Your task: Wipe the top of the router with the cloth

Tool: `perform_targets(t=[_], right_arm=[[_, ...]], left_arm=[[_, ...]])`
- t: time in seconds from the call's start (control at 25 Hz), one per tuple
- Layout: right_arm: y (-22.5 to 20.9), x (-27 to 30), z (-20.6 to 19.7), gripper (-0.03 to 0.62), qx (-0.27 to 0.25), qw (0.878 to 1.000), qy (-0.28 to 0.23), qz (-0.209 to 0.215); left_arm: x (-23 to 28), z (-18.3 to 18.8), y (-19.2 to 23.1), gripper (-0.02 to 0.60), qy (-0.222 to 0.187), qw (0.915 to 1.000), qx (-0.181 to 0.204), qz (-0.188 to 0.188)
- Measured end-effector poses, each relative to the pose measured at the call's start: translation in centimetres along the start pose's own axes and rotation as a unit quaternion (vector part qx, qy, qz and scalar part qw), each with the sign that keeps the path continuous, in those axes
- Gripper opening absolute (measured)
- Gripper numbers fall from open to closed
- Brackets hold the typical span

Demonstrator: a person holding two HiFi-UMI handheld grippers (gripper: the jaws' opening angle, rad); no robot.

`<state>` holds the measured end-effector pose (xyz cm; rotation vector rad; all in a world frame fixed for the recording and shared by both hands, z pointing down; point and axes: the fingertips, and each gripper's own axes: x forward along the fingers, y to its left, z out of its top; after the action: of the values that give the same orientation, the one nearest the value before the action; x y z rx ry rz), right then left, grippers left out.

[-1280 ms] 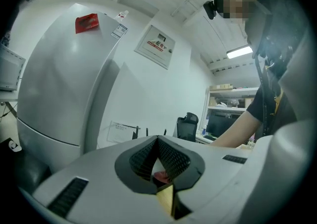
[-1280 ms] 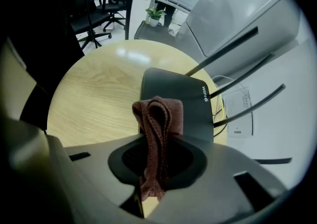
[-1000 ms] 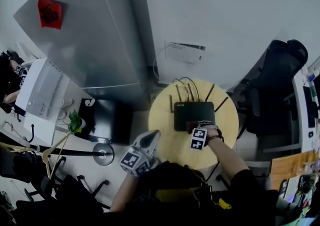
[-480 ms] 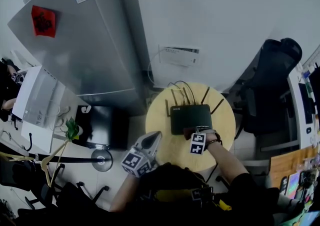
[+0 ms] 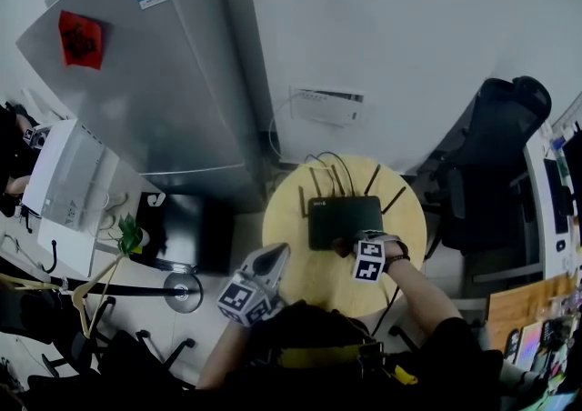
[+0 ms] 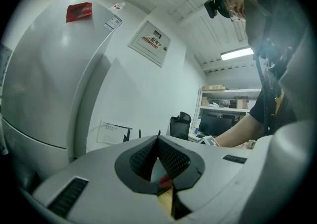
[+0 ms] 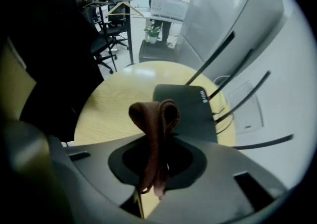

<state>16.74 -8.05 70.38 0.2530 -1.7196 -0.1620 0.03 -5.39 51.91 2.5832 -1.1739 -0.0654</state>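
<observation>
The black router (image 5: 344,221), with several antennas along its far edge, lies on a round yellow table (image 5: 309,273). My right gripper (image 5: 353,246) is at the router's near right corner, shut on a brown cloth (image 7: 156,121). The cloth sticks out folded from between the jaws, above the router (image 7: 188,111) and the table (image 7: 114,101). My left gripper (image 5: 275,253) hangs off the table's left edge. In its own view the left gripper (image 6: 158,141) is shut, holds nothing and points up at the wall.
A grey fridge (image 5: 136,64) and a white wall box (image 5: 326,105) stand behind the table. A black office chair (image 5: 496,155) is to the right. On the left are a black box (image 5: 186,227), a round stand base (image 5: 180,291) and a white printer (image 5: 64,182).
My right gripper with the cloth has drifted slightly to the right along the router's near edge. The left gripper has hardly moved. The head view has shifted a little.
</observation>
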Motion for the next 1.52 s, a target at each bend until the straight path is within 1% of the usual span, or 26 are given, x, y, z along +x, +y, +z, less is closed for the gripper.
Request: perform_targets(t=[0.04, 0.08, 0.16, 0.2, 0.28, 0.4, 0.48, 0.6, 0.68, 0.8, 0.88, 0.96, 1.04, 1.12, 1.36, 1.52], right_arm=[[-1.8, -0.6, 0.1, 0.064, -0.005, 0.999, -0.017, -0.045], [-3.6, -1.0, -0.1, 0.064, -0.015, 0.995, -0.028, -0.094], [-6.6, -1.4, -0.6, 0.064, -0.040, 0.982, -0.030, -0.179], [-7.7, -1.4, -0.8, 0.064, -0.051, 0.976, -0.027, -0.210], [-9.2, -1.3, -0.6, 0.064, -0.065, 0.967, -0.022, -0.247], [-10.9, 0.2, -1.0, 0.064, -0.073, 0.960, -0.004, -0.269], [-11.8, 1.5, -1.4, 0.064, -0.076, 0.960, 0.012, -0.271], [-13.2, 3.0, -1.8, 0.064, -0.059, 0.961, 0.026, -0.268], [-14.3, 3.5, -2.0, 0.064, -0.051, 0.960, 0.030, -0.274], [-15.2, 4.5, -2.3, 0.064, -0.055, 0.960, 0.039, -0.270], [-15.1, 5.3, -3.1, 0.064, -0.026, 0.967, 0.044, -0.248], [-14.9, 5.8, -3.8, 0.064, 0.029, 0.974, 0.038, -0.219], [-14.5, 5.9, -4.1, 0.064, 0.074, 0.977, 0.028, -0.197], [-13.9, 6.1, -4.2, 0.064, 0.094, 0.978, 0.027, -0.182], [-12.9, 6.0, -4.7, 0.065, 0.131, 0.978, 0.026, -0.161], [-11.6, 5.8, -5.0, 0.064, 0.131, 0.981, 0.032, -0.143]], left_arm=[[0.0, 0.1, 0.1, 0.000, -0.002, 1.0000, 0.001, 0.004], [-0.1, 0.1, 0.2, 0.000, -0.002, 1.0000, 0.004, 0.007], [-0.2, -0.1, 0.2, 0.000, 0.004, 0.9999, 0.005, 0.010], [-0.3, -0.2, 0.2, 0.000, 0.006, 0.9999, 0.003, 0.012], [-0.6, -0.5, 0.3, 0.000, 0.011, 0.9997, 0.000, 0.020], [-0.8, -0.5, 0.6, 0.000, 0.012, 0.9992, 0.002, 0.038], [-1.2, -0.5, 0.8, 0.000, 0.015, 0.9987, 0.003, 0.049], [-1.9, -0.6, 1.1, 0.000, 0.019, 0.9976, 0.002, 0.067], [-2.5, -0.7, 1.4, 0.000, 0.020, 0.9967, 0.001, 0.079], [-3.4, -1.0, 1.7, 0.000, 0.021, 0.9952, 0.000, 0.096], [-3.8, -1.1, 1.8, 0.000, 0.021, 0.9945, -0.003, 0.103], [-4.1, -1.2, 1.8, 0.000, 0.022, 0.9940, -0.005, 0.107], [-4.2, -1.3, 1.9, 0.000, 0.024, 0.9940, -0.005, 0.107], [-4.2, -1.3, 1.9, 0.000, 0.025, 0.9943, -0.005, 0.104], [-3.3, -1.4, 1.4, 0.000, 0.028, 0.9961, -0.001, 0.084], [-2.4, -1.0, 1.2, 0.000, 0.025, 0.9971, 0.002, 0.072]])
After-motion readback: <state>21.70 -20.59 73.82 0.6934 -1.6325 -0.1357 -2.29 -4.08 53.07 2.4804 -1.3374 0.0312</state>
